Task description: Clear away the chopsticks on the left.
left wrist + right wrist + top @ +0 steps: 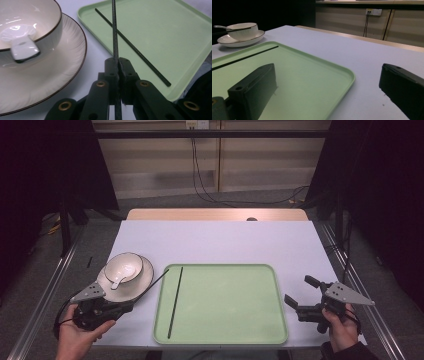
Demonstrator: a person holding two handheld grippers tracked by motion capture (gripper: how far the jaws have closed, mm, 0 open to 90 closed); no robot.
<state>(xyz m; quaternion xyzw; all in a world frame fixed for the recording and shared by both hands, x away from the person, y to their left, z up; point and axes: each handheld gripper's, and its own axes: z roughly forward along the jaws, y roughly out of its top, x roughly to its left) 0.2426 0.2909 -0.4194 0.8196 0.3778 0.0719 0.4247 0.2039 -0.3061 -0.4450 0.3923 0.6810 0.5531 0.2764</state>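
On the desk [215, 240] a green tray [225, 320] lies in front of the person, largest of the things set out. To its left stands a plate [142, 280] with a bowl [125, 265] on it and a white spoon [116, 282] in the bowl. One black chopstick [175, 302] lies along the tray's left side. A second chopstick [155, 281] is pinched at its near end in the left tool [131, 306], jaws shut on it, its far end raised over the tray's left rim beside the plate. The right tool [299, 294] is held just off the tray's right edge with jaws spread and nothing between them.

The work in hand looks to be laying the held chopstick beside its mate on the tray. The risks, as I judge them: the stick is thin and gripped only at one end, so it may pivot or slip in the jaws as it swings across; its free end passes close to the plate's rim and could knock it or rattle the bowl; let go from a height or at a slant, it could roll, catch the tray's rim, or land across the first stick.

Count: one desk, one tray, one plate, one bowl, one spoon, two chopsticks, two tools.
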